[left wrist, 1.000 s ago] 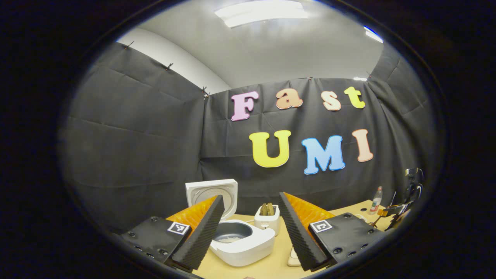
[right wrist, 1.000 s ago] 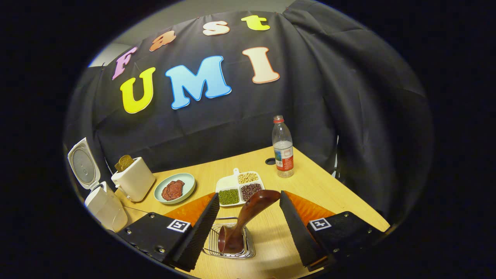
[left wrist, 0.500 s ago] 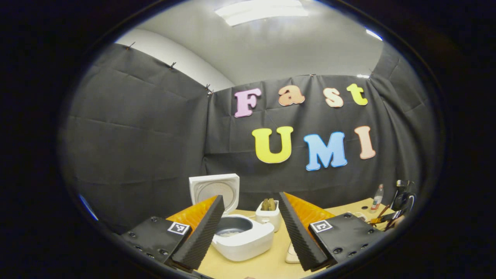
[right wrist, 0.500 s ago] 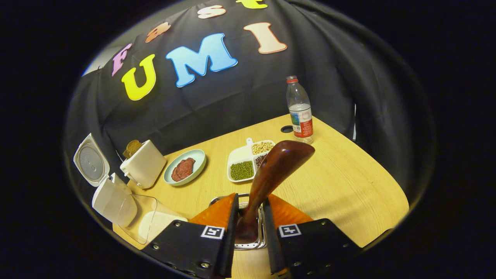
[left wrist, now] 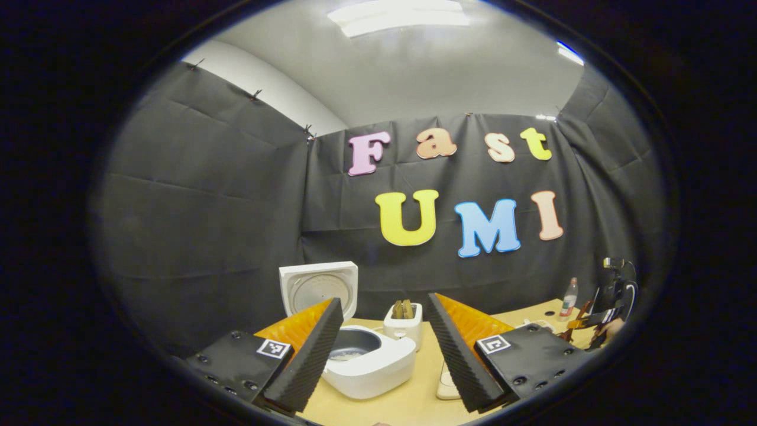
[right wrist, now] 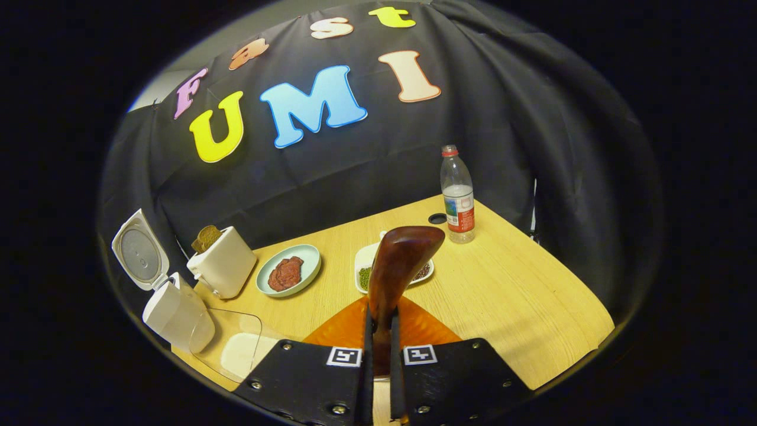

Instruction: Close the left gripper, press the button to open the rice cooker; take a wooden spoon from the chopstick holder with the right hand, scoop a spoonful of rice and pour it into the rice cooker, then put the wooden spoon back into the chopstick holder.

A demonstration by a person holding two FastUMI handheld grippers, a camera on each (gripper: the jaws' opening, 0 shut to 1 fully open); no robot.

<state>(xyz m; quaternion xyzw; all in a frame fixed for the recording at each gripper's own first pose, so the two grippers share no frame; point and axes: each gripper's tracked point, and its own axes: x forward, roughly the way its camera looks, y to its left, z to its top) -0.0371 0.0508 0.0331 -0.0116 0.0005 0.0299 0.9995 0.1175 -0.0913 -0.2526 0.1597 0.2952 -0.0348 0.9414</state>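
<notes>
left gripper view: low, facing wall | right gripper view: higher, downward | shared: rice cooker [left wrist: 369, 364], toaster [right wrist: 223, 269]

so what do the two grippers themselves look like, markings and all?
Both look alike. The left gripper has two wedge-shaped fingers with ribbed inner faces and textured outer sides, each on a black plate with screw heads and a small square black-and-white marker. The right gripper has the same black screwed plates and two such markers. No cables or sleeves are visible near either.
</notes>
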